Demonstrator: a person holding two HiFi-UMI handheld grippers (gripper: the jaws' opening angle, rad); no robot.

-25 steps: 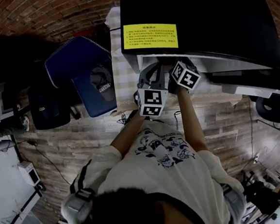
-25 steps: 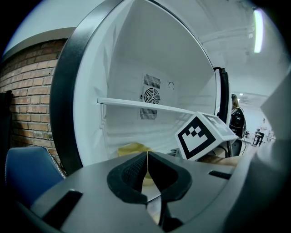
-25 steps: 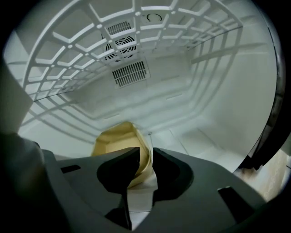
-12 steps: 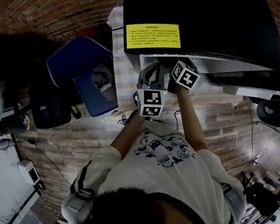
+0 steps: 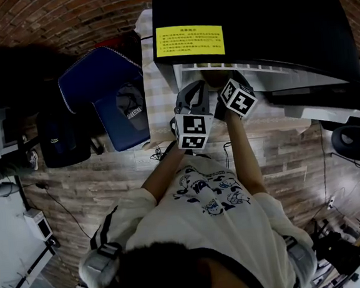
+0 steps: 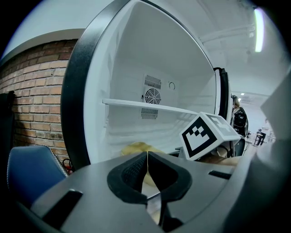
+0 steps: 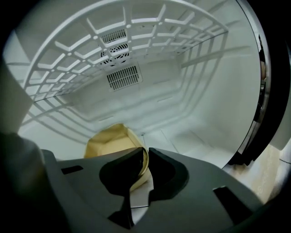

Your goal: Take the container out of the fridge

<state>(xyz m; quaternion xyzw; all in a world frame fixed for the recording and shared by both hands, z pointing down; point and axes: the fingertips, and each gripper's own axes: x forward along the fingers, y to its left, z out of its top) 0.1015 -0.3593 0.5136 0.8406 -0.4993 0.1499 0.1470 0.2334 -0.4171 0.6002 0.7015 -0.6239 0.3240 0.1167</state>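
White fridge (image 7: 195, 82) walls frame the yellow container (image 7: 107, 141) low in the compartment, its near wall pinched by the right gripper (image 7: 145, 152), which is nearer it than the left gripper (image 6: 147, 154), clenched on nothing.

The body of the right gripper (image 7: 146, 154) hid the lower half of the container (image 7: 109, 143); the print on the yellow label (image 5: 190, 41) of the fridge (image 5: 250, 15) was too small to read.
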